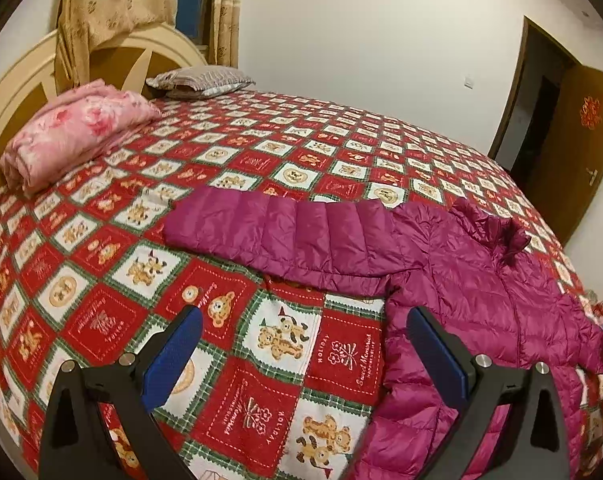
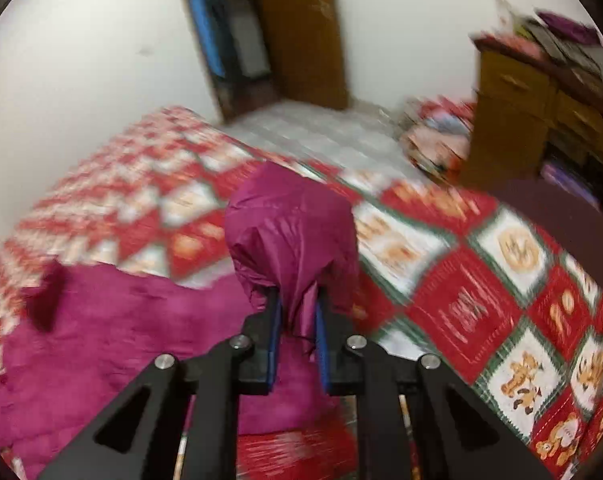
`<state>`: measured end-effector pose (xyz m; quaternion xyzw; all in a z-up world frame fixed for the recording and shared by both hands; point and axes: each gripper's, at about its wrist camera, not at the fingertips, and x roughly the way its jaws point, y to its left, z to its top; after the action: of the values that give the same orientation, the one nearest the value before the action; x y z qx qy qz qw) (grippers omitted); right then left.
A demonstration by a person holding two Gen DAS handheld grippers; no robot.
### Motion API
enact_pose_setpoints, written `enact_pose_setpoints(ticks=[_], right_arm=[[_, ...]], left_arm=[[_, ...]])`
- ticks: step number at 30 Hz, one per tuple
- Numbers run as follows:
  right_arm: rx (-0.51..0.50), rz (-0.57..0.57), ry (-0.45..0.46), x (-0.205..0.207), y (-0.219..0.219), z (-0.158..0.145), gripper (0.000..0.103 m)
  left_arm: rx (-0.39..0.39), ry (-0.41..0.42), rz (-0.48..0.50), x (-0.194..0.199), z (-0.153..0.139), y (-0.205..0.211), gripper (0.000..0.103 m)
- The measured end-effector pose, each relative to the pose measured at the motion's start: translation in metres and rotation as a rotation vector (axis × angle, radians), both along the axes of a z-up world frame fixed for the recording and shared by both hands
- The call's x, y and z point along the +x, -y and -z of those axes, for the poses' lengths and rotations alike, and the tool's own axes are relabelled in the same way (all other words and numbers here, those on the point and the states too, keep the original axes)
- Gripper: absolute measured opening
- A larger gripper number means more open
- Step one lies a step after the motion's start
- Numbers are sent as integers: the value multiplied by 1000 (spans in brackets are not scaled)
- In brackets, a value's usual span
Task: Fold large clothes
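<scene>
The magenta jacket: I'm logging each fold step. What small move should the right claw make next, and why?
Probably carry the pinched sleeve across onto the jacket's body. The right claw is shut on a bunched part of the magenta jacket, likely a sleeve, while the other sleeve lies spread out and the left claw is open over the quilt.

There is one puffy purple-pink jacket (image 1: 441,264) and one big bed cover (image 1: 285,360) with red and white teddy-bear squares. On the far left lie one folded pink flowery blanket (image 1: 77,132) and one grey striped pillow (image 1: 201,80). There are two black grippers with blue pads, the left gripper (image 1: 301,344) and the right gripper (image 2: 297,312), and one brown wooden door (image 1: 573,148) on the far right.
</scene>
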<state>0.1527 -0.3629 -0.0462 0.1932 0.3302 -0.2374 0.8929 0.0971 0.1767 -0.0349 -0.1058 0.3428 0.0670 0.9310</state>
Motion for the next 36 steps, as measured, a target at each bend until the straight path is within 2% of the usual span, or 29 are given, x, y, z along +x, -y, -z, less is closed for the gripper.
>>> enact_pose_setpoints(ticks=[4,7,9,12,18,20,22,23,26,27,28,29,30,31,34,36], right_arm=[[-32,-222,94,14,-92,-57,18],[-54,-383,138,30,-168,-75,18],[-54,-480,142,42,-212,-72,18],[-53,-599,111,65,-276,-48,18],[37,-727,-17,101,-362,41,20],[86,-776,-34,105,-377,56,33],[144,-815,-55,108,-383,68,92],[173,-825,-41,102,-378,62,99],[150,-837,20,89,-372,38,100],[113,-832,56,82,-367,27,95],[67,-814,81,77,-364,19,83],[2,-777,88,72,-355,11,75],[-37,-743,83,70,-343,7,61],[-62,-696,76,70,-324,5,54],[-108,-546,23,76,-276,17,54],[-108,-478,-37,81,-247,37,54]], left_arm=[[-35,6,-5,-5,1,-9,102],[-26,24,-14,-11,-3,-16,102],[-19,35,-25,-14,-5,-23,102],[-15,45,-47,-18,-7,-36,102],[3,46,-93,-22,-2,-61,102],[10,39,-107,-19,1,-67,102],[2,25,-117,-15,7,-72,102],[-8,18,-121,-12,10,-74,102],[-39,8,-138,-6,16,-78,102],[-52,9,-139,-4,17,-78,102],[-63,11,-134,-1,18,-77,102],[-70,15,-120,2,17,-73,102],[-63,18,-109,4,16,-69,102],[-47,22,-96,7,15,-63,102],[19,26,-73,15,13,-48,102],[21,20,-77,20,16,-46,102]])
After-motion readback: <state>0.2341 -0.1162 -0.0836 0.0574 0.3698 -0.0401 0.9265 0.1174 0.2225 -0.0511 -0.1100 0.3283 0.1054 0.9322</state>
